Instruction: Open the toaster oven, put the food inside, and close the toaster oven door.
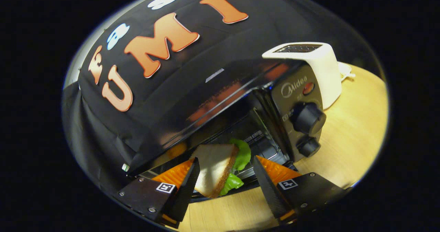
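The black toaster oven (pixel 247 101) stands on the wooden worktop (pixel 357 132), its door apparently down and its cavity exposed, with a white toaster (pixel 318 67) just behind. The step in hand is judged to be placing the food. The triangular sandwich (pixel 216 168), white bread with green lettuce, sits at the oven mouth between the fingers. The claw (pixel 225 178) is spread, one finger beside the bread, contact uncertain. Next move calls for withdrawing clear, then lifting the door shut.

Sandwich (pixel 216 168) between the parted jaws, toaster oven (pixel 247 115) behind it.
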